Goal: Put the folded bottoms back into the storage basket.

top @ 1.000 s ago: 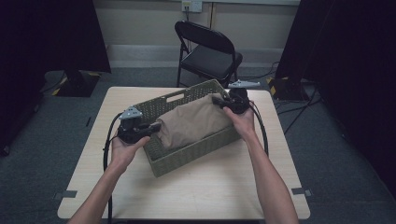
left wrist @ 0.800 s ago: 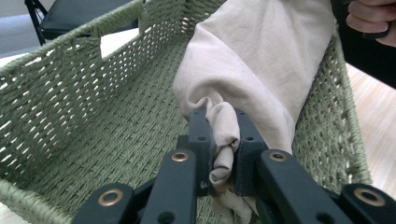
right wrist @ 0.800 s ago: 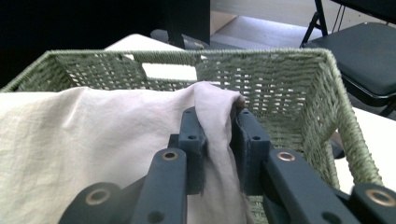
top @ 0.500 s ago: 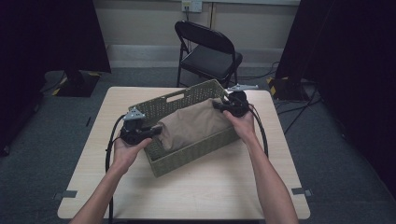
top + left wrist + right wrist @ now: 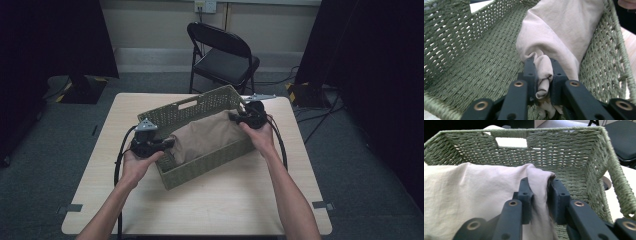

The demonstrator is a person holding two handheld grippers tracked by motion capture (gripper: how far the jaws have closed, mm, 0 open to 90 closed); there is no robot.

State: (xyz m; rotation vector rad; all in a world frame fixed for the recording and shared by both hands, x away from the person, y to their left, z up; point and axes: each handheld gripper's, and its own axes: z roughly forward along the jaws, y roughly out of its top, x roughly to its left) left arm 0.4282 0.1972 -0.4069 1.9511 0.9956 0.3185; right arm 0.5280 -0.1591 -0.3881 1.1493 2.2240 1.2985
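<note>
Cloth: beige cloth (image 5: 205, 137) is lying inside the green woven basket (image 5: 192, 107), stretched along its length, with one end at each hand-held gripper.
Basket: it is sitting at a slant on the counter (image 5: 225, 200), its handle cut-out in the far long wall; its walls are keeping the cloth gathered while it is being laid down.
Left hand-held gripper: left hand-held gripper (image 5: 541, 75) is reaching into the near-left end of the basket; a bunched fold of the cloth (image 5: 544, 72) is sitting between its jaws, and the jaws have just been opening, though the fold is looking pinched between the pads for now.
Right hand-held gripper: right hand-held gripper (image 5: 539, 188) is dipping in at the far-right end; a fold of cloth (image 5: 537, 185) is hanging between its jaws, pressed to the left pad, with a dark gap showing at the right one. These jaws have also just been opening, so the grip is looking slack.
Why held so: taking the two ends apart is keeping the cloth spread, likely so that it is settling flat on the basket floor.
Cloth relative to grippers: the bulk is lying between the two, ahead of each gripper's jaws.
Step in hand: judging by the loosening jaws, the cloth is being let go into the basket.
</note>
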